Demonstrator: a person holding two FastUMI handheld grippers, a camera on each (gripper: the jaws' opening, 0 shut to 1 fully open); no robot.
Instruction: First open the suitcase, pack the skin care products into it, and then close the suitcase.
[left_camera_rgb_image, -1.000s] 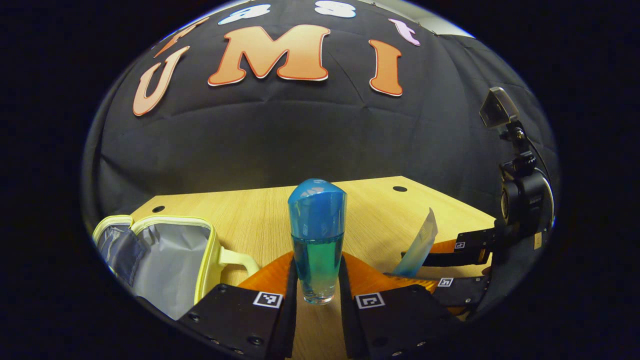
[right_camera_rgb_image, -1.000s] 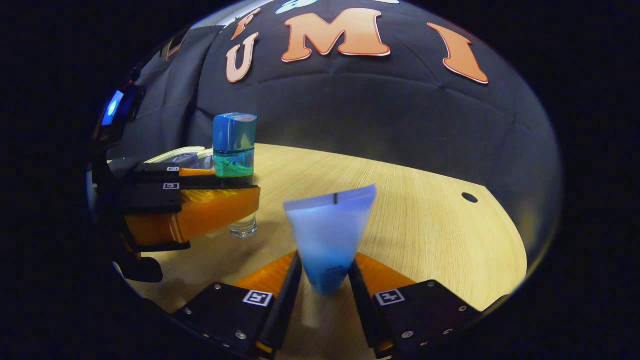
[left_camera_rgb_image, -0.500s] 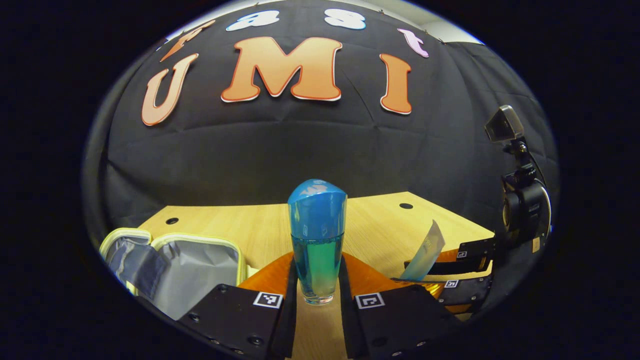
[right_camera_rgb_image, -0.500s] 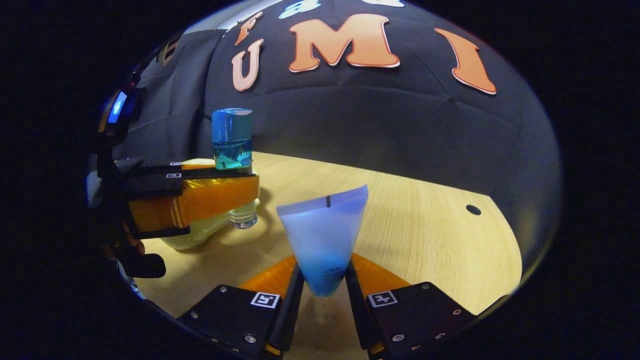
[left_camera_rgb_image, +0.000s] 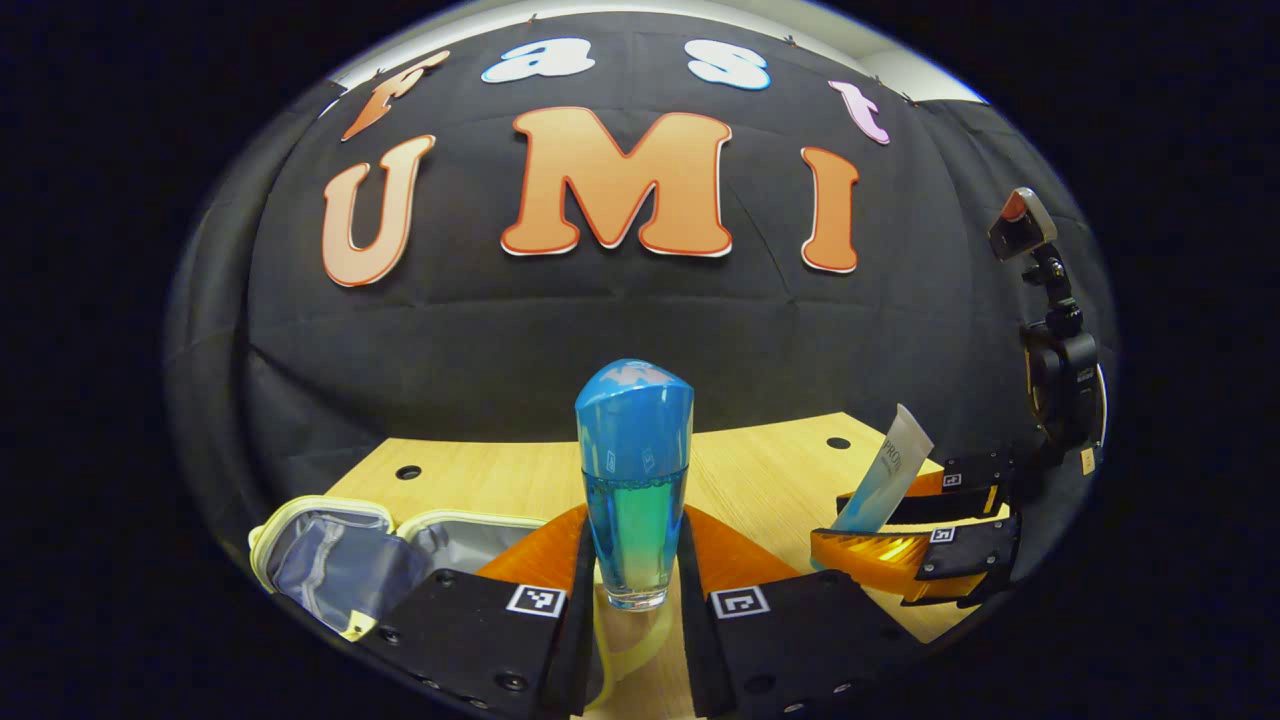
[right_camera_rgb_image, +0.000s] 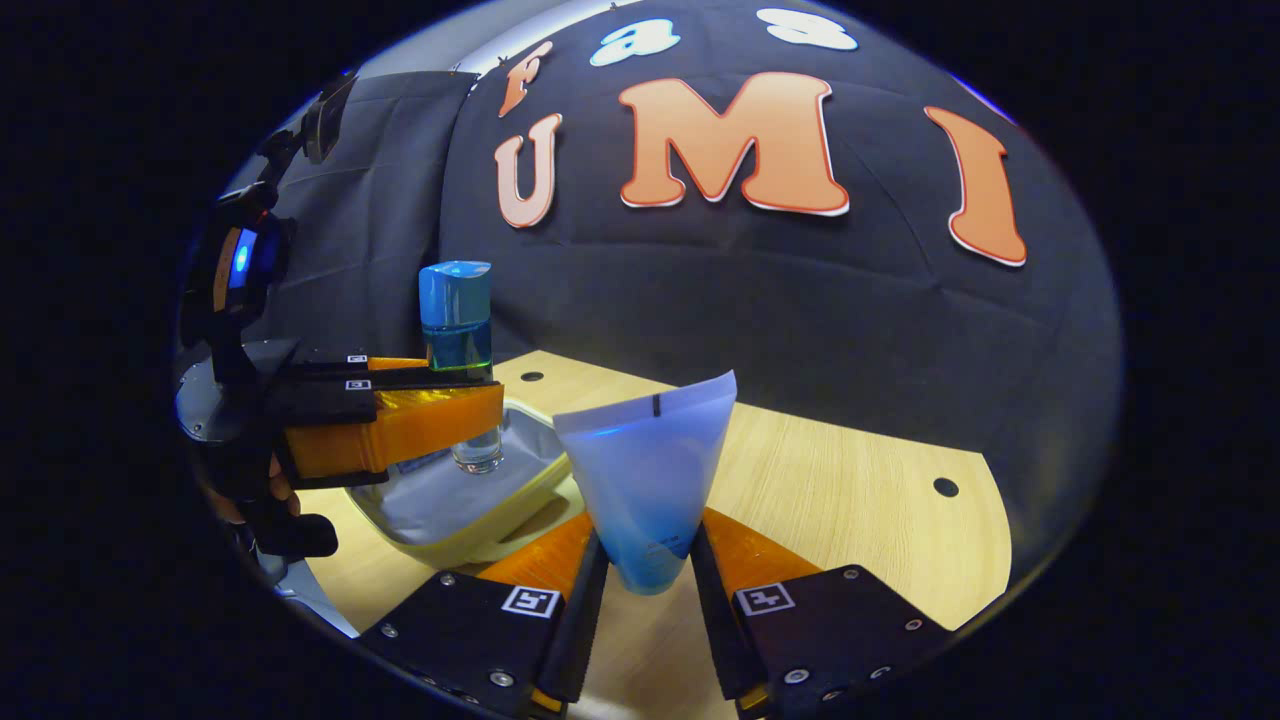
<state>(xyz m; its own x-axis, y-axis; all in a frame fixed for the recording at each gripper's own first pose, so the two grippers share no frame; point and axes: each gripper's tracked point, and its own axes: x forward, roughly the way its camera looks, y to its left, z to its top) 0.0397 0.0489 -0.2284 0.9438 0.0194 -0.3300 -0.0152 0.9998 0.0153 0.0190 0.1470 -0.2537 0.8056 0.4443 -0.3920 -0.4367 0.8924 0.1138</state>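
Bottle (left_camera_rgb_image: 634, 480) with a blue cap stands upright, cap up, pinched between the left gripper (left_camera_rgb_image: 633, 590) fingers above the open suitcase (right_camera_rgb_image: 480, 490). Right gripper (right_camera_rgb_image: 648, 575) clamps a pale tube (right_camera_rgb_image: 648, 470), its flat crimped end pointing up, above the wooden table (right_camera_rgb_image: 850, 490)

Left gripper (left_camera_rgb_image: 632, 600) jaws clamped, held level; right gripper (right_camera_rgb_image: 648, 590) likewise.

both cams ride low behind own fingers, facing booth wall; shared: table (left_camera_rgb_image: 770, 470) (right_camera_rgb_image: 850, 480), open suitcase (left_camera_rgb_image: 330, 560) (right_camera_rgb_image: 470, 500) left of fingers.
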